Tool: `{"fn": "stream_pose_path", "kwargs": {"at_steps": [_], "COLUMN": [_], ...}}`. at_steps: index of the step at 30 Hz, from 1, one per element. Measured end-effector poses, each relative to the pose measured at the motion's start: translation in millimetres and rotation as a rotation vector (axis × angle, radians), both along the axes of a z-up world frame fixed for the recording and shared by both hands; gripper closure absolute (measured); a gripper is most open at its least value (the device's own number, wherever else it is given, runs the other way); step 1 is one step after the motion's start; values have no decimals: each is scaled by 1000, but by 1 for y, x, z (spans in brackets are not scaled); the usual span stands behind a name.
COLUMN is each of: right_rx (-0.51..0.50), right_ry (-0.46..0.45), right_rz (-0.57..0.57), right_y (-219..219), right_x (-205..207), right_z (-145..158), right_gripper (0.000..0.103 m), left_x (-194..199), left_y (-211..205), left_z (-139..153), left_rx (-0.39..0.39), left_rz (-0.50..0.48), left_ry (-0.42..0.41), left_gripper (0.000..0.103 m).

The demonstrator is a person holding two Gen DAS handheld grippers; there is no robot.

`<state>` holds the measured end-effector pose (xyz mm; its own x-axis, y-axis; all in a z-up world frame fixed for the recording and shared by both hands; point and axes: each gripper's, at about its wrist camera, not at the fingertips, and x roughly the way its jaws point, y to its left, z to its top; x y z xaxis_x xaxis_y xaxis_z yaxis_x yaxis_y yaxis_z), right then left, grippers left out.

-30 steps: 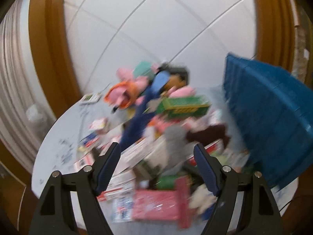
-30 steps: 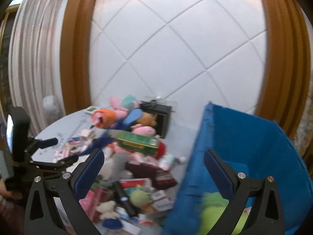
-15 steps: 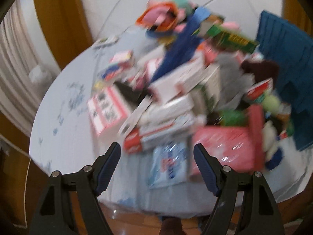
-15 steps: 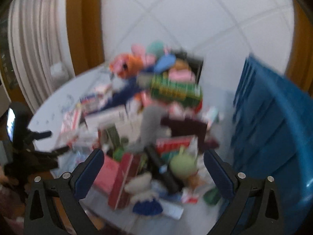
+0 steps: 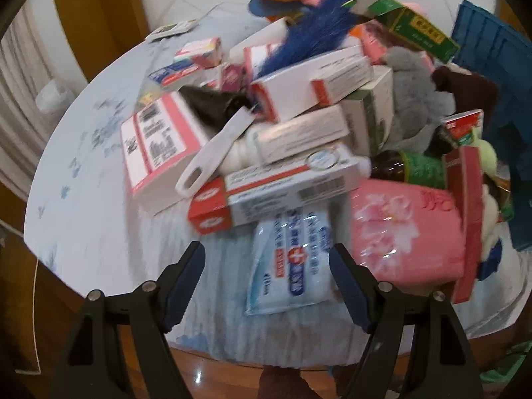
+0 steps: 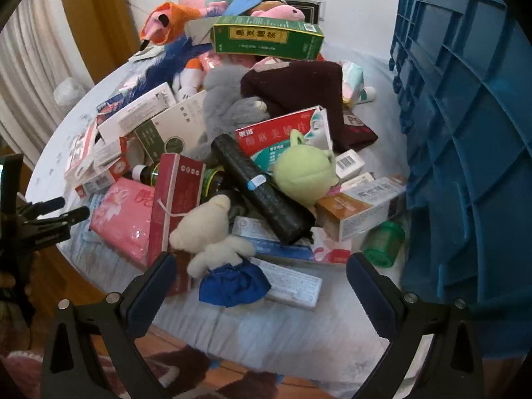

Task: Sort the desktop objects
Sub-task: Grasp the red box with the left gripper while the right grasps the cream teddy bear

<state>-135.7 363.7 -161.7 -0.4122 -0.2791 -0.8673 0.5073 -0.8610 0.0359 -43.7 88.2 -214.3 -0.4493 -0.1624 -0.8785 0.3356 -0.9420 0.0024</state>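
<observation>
A heap of boxes, soft toys and bottles covers a round white table (image 5: 83, 232). My left gripper (image 5: 267, 266) hangs open above the table's near edge, over a blue-and-white sachet (image 5: 292, 259), with a red-and-white box (image 5: 276, 193) and a pink tissue pack (image 5: 402, 229) just beyond. My right gripper (image 6: 259, 276) is open too, over a cream plush bear in blue shorts (image 6: 216, 232). Past the bear lie a black cylinder (image 6: 262, 189), a light green plush (image 6: 304, 169) and a green box (image 6: 267, 38) atop the heap. Nothing sits between either pair of fingers.
A tall blue crate (image 6: 465, 133) stands at the table's right side, also showing in the left wrist view as the blue crate (image 5: 495, 66). A green jar (image 6: 384, 239) lies by its base. Wooden floor (image 5: 216, 375) runs below the near edge. The left gripper's body (image 6: 36, 219) shows at far left.
Both grippers have dropped and tilted down towards the heap; the wall no longer fills the views. The table's near edge and the floor have come into sight. The jaws stayed as wide.
</observation>
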Motion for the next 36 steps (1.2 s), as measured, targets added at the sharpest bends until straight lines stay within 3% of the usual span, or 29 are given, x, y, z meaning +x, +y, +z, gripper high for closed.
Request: {"fn": "stream_pose_path", "kwargs": {"at_steps": [6, 8, 10, 13, 16, 19, 24, 36], "right_rx": [-3, -11, -15, -19, -13, -15, -13, -19], "right_ry": [-28, -45, -58, -67, -61, -71, -93, -143], "right_rz": [-54, -66, -67, -54, -38, -41, -27, 132], "right_y": [7, 11, 14, 14, 15, 22, 29, -21], "right_x": [-1, -1, 0, 5, 9, 10, 9, -13], "right_z": [-6, -10, -14, -17, -18, -22, -30, -71], "right_gripper": [1, 18, 26, 28, 37, 37, 43, 44], "left_x": [-15, -22, -32, -44, -52, -62, -72, -75], "left_y": [35, 52, 72, 102, 131, 151, 152, 141], "left_z": [30, 37, 40, 42, 38, 29, 13, 9], "left_rx": [14, 21, 26, 28, 24, 18, 36, 44], "left_rz": [-113, -154, -205, -275, -351, -389, -387, -384], "left_ry": [71, 93, 100, 101, 83, 61, 9, 2], "left_gripper": [26, 26, 26, 26, 27, 29, 70, 71]}}
